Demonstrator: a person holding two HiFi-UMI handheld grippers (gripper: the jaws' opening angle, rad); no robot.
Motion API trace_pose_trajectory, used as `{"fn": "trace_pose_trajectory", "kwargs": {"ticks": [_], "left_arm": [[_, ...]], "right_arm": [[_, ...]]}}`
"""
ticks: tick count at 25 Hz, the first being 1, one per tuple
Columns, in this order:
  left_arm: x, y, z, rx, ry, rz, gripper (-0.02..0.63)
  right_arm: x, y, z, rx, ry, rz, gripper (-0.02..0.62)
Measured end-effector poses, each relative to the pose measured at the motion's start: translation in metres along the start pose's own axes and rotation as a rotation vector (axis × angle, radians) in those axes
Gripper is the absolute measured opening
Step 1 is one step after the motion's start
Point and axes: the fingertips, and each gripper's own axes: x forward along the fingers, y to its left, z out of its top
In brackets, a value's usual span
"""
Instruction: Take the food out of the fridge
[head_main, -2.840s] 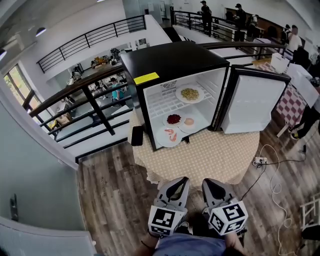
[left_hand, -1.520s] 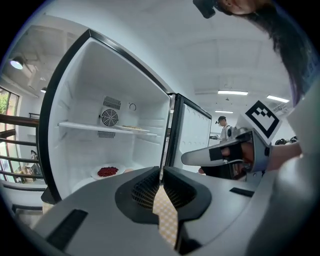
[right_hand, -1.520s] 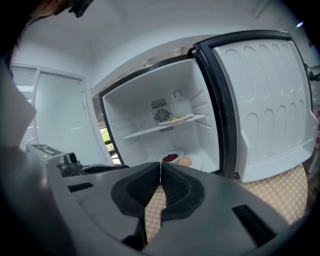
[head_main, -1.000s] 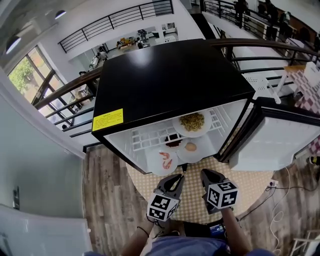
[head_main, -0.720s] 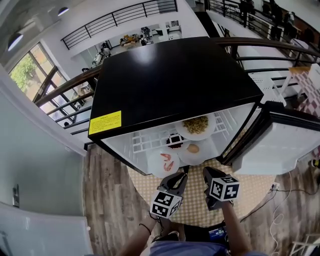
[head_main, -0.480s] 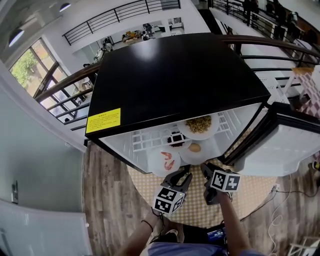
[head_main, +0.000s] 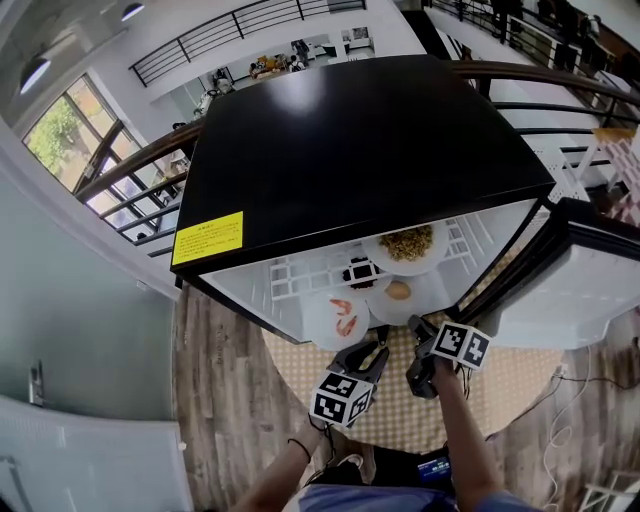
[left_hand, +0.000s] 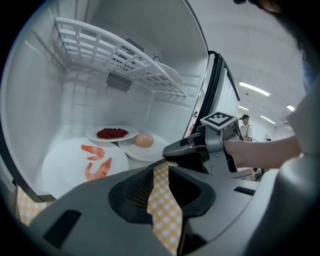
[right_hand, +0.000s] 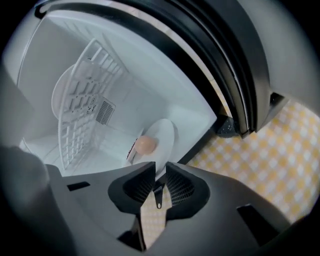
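The black fridge (head_main: 350, 140) stands open. On its floor sit a white plate of shrimp (head_main: 345, 318) (left_hand: 85, 165), a plate with a round tan food (head_main: 398, 292) (left_hand: 144, 141) (right_hand: 147, 144) and a plate of red berries (head_main: 358, 272) (left_hand: 112, 133). A noodle plate (head_main: 408, 243) rests on the wire shelf. My left gripper (head_main: 377, 344) (left_hand: 161, 167) hovers just before the shrimp plate, jaws opening slightly, nothing between them. My right gripper (head_main: 415, 325) (right_hand: 159, 170), rolled on its side, points at the tan-food plate's rim, jaws closing and empty.
The fridge door (head_main: 570, 290) hangs open at the right. A yellow checked cloth (head_main: 400, 400) covers the table under the fridge. The white wire shelf (left_hand: 125, 60) spans the compartment above the lower plates. Wooden floor (head_main: 220, 400) lies to the left.
Both grippers have moved forward and down to the fridge opening. The right gripper has rolled onto its side. The view has drawn closer to the fridge.
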Motion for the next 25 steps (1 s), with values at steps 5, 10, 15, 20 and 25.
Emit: {"fn": "trace_pose_trajectory", "kwargs": {"ticks": [5, 10, 15, 20, 25], "left_arm": [[0.005, -0.001, -0.002, -0.038, 0.013, -0.023, 0.105], [0.013, 0.004, -0.001, -0.115, 0.010, -0.039, 0.149], [0.028, 0.010, -0.003, -0.209, 0.014, -0.038, 0.170], [0.041, 0.005, -0.002, -0.272, 0.020, -0.069, 0.209], [0.055, 0.001, -0.004, -0.323, 0.031, -0.078, 0.229]], "right_arm": [[-0.011, -0.003, -0.001, 0.087, -0.020, 0.027, 0.057], [-0.025, -0.008, -0.005, 0.087, -0.031, 0.012, 0.057], [-0.033, -0.016, -0.008, 0.126, -0.035, 0.014, 0.055], [-0.039, -0.015, -0.009, 0.137, -0.038, 0.014, 0.051], [-0.043, -0.015, -0.006, 0.142, -0.042, 0.021, 0.044]]}}
